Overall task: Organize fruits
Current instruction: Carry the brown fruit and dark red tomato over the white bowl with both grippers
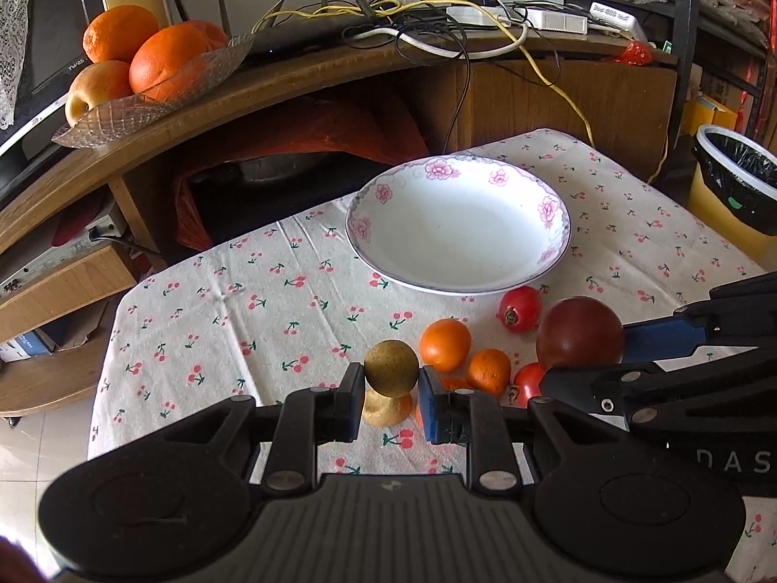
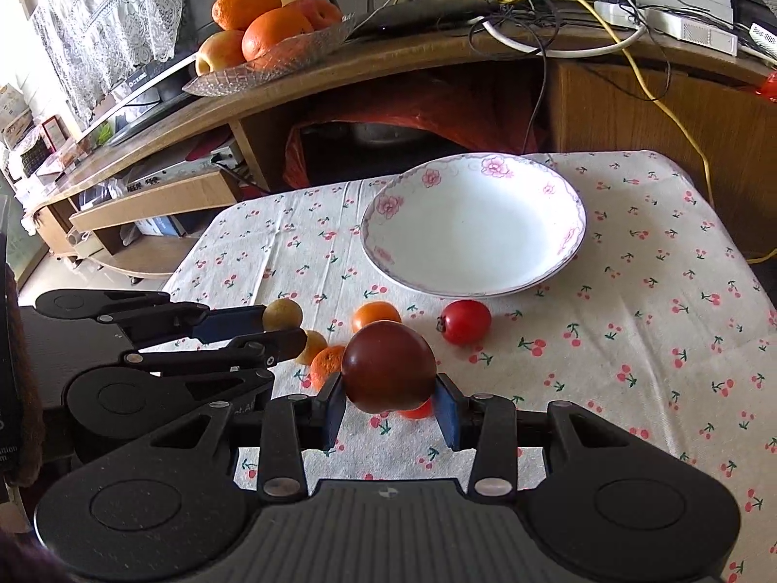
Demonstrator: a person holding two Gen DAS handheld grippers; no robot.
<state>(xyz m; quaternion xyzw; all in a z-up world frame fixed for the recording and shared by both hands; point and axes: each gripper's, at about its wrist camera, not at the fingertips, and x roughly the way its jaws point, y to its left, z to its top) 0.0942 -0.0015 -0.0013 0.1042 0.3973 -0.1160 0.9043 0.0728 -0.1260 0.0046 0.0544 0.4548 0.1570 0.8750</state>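
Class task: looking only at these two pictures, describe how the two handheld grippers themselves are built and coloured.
Both the left gripper and right gripper are matte black plastic: a ribbed central body, rounded discs either side, linkage arms with silver rivets, and flat blue pads inside the fingers. Pale lettering marks the side of the right gripper. No cables show.

A table covered by a cherry-print cloth carries a white plate with pink flowers on its rim. Near the plate's front edge lie two small oranges, two red tomatoes and a yellowish fruit. Behind, a wooden shelf bears a glass dish and tangled cables.
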